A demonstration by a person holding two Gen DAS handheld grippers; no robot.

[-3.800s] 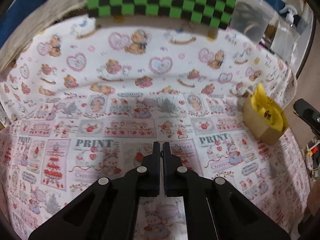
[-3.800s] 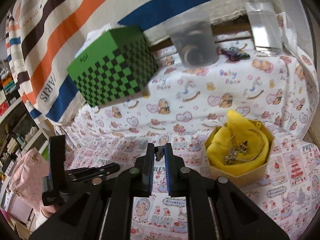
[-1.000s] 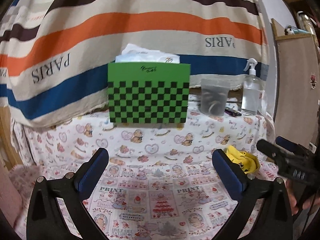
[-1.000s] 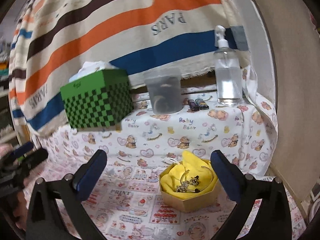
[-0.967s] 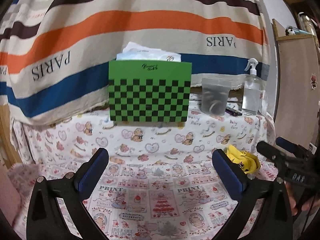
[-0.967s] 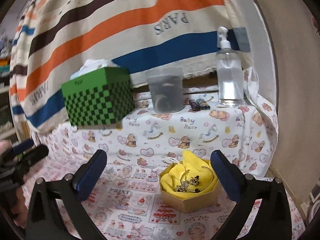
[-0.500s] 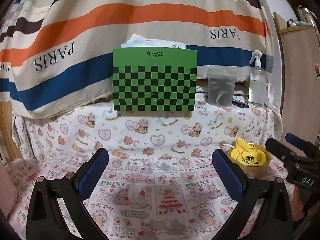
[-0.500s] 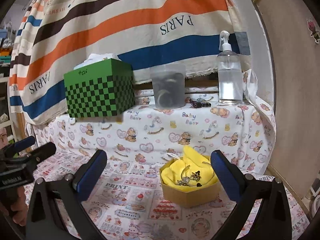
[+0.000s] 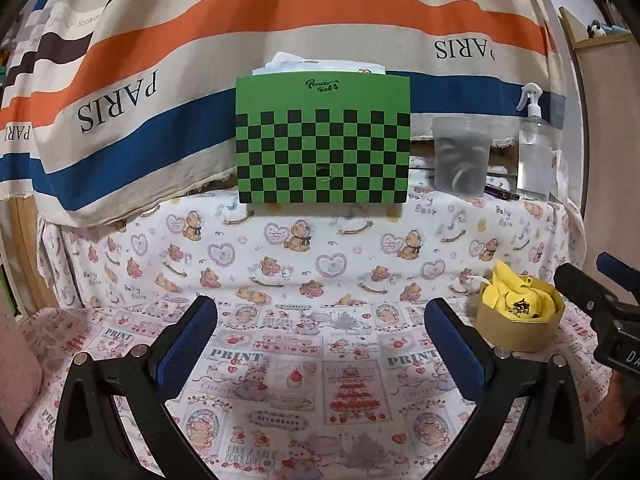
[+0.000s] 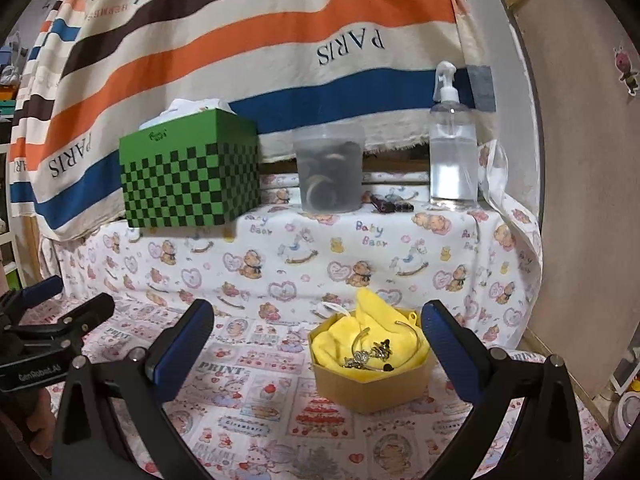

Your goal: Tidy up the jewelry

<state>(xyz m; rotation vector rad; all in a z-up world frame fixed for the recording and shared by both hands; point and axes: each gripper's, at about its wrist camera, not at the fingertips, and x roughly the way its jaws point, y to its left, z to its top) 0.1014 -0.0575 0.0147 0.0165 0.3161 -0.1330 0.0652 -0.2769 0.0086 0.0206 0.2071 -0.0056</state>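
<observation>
A tan hexagonal box (image 10: 372,386) lined with yellow cloth holds metal jewelry (image 10: 370,354), a bangle and charm pieces. It sits on the printed cloth ahead of my right gripper (image 10: 316,344), slightly right of centre. My right gripper is wide open and empty, short of the box. The box also shows in the left wrist view (image 9: 520,322) at the right. My left gripper (image 9: 320,334) is wide open and empty over bare cloth, left of the box. The right gripper shows at the right edge of the left wrist view (image 9: 596,300).
On the raised ledge behind stand a green checkered tissue box (image 10: 192,176), a cloudy plastic cup (image 10: 330,170) and a clear spray bottle (image 10: 454,148). Small dark items (image 10: 390,203) lie by the cup. A striped towel (image 10: 240,40) hangs behind. A wall (image 10: 580,200) is at the right.
Both grippers, shut 3.8 s ago, are now wide open. Over the last second both views have drawn back and tilted down a little, so the hexagonal box appears nearer.
</observation>
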